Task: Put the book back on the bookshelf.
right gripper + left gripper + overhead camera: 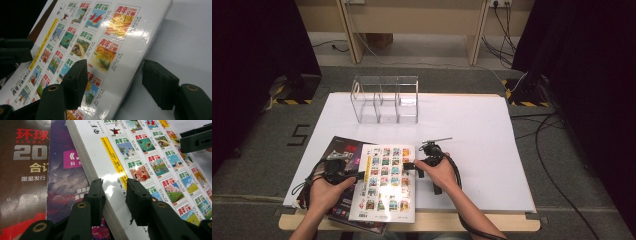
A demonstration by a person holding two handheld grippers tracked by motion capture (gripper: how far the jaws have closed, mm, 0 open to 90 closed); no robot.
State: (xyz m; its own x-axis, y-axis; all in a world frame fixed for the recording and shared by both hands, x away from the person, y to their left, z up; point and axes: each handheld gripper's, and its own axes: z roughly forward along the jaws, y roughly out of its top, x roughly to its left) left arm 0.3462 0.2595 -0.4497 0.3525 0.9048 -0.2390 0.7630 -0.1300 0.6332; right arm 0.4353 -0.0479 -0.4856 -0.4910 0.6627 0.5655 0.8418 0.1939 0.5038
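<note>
Magazines lie stacked at the near left corner of the worktop point(472, 120): a thick white magazine point(386, 182), its cover printed with rows of small colourful pictures, rests on top of a dark magazine point(341, 150) that sticks out beyond it toward the left edge.

At the white magazine's left side, the left hand-held gripper point(357, 175) straddles the spine edge. In the left gripper view 1 jaw sits on the dark cover beside the page block and the other over the glossy white cover, near a yellow strip point(113, 157). The jaws are parted, and whether the pads press on the magazine cannot be told.

At the magazine's right side, the right hand-held gripper point(413, 166) stands open. In the right gripper view the white magazine's edge lies between its jaws, 1 jaw over the printed cover and the other over the bare white worktop, with neither pad pressing on it.

Toward the far edge of the worktop, well apart from the magazines, stands a clear acrylic organiser point(385, 99) with 3 compartments.
</note>
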